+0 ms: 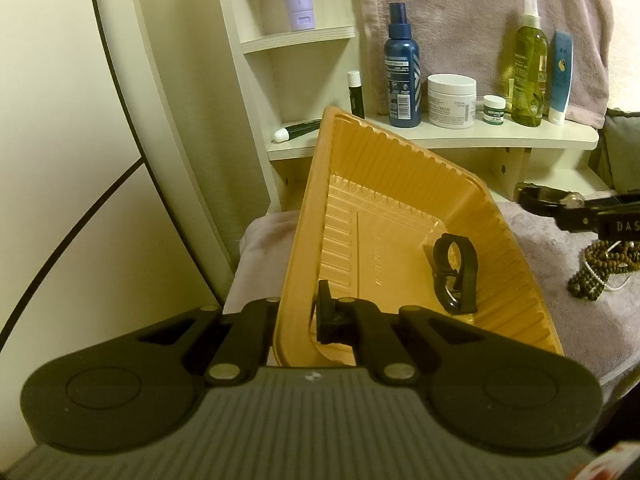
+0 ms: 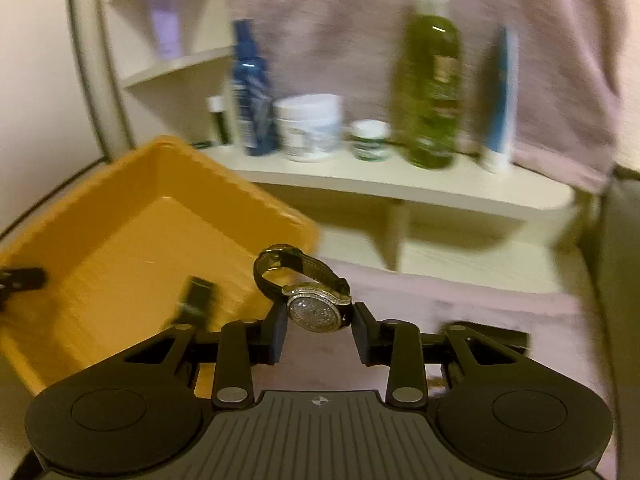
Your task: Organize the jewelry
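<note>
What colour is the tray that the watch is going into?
The tray is orange-yellow with ridged walls, clearest in the left wrist view.

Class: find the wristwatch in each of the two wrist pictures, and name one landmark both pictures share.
Left wrist view: the wristwatch is at the far right edge, in the right gripper.
Right wrist view: the wristwatch is at lower centre, between the fingers.
Shared landmark: the yellow tray.

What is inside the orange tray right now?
One dark strap-like piece lies on the floor of the orange tray, which the left gripper holds tilted by its rim. The gripper covers the near corner, so nothing can be told there.
</note>
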Motion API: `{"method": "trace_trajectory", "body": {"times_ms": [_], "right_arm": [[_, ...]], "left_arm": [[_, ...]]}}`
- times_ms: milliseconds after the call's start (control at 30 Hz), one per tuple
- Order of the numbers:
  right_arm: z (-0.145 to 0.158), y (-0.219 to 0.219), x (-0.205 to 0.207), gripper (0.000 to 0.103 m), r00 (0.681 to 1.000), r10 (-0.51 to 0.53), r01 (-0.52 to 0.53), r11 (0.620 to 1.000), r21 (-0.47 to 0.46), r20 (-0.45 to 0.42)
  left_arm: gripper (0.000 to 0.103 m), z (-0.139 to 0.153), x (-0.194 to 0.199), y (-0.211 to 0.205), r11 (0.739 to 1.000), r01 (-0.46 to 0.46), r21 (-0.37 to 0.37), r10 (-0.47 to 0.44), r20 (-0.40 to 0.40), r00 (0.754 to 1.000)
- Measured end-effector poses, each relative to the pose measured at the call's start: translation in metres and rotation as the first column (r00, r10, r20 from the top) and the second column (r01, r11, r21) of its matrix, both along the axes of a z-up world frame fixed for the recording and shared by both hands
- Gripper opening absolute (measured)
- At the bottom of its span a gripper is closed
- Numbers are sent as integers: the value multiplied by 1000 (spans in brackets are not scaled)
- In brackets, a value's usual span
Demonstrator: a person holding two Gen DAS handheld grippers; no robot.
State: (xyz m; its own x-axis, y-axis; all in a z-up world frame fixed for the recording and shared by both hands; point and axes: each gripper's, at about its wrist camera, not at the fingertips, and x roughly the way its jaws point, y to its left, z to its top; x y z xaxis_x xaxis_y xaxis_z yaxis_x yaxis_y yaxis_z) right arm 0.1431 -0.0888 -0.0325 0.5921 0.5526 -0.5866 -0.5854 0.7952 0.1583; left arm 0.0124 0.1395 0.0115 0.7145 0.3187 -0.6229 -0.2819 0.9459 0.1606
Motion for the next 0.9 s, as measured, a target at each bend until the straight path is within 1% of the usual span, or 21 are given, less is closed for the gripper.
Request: {"method": "trace_trajectory", "body": {"times_ms": [133,367,633,900], "right_arm": [[6,23,-9,35,997,73,-73,997,23,-17],[4,57,-24,35,985,170,-169,985,29,-35],[-3,73,-31,35,974,217,-216,976,31,-71],[-13,73,-34,35,969,222,-221,975,27,-107]], "left_arm": [[4,0,0,0,1000,0,0,0,0,1000],[4,0,-1,0,1000,0,0,0,1,1000],[4,0,-1,-1,1000,-1,0,1,1,1000],[4,0,0,-1,1000,-1,1,1,1,1000]]}}
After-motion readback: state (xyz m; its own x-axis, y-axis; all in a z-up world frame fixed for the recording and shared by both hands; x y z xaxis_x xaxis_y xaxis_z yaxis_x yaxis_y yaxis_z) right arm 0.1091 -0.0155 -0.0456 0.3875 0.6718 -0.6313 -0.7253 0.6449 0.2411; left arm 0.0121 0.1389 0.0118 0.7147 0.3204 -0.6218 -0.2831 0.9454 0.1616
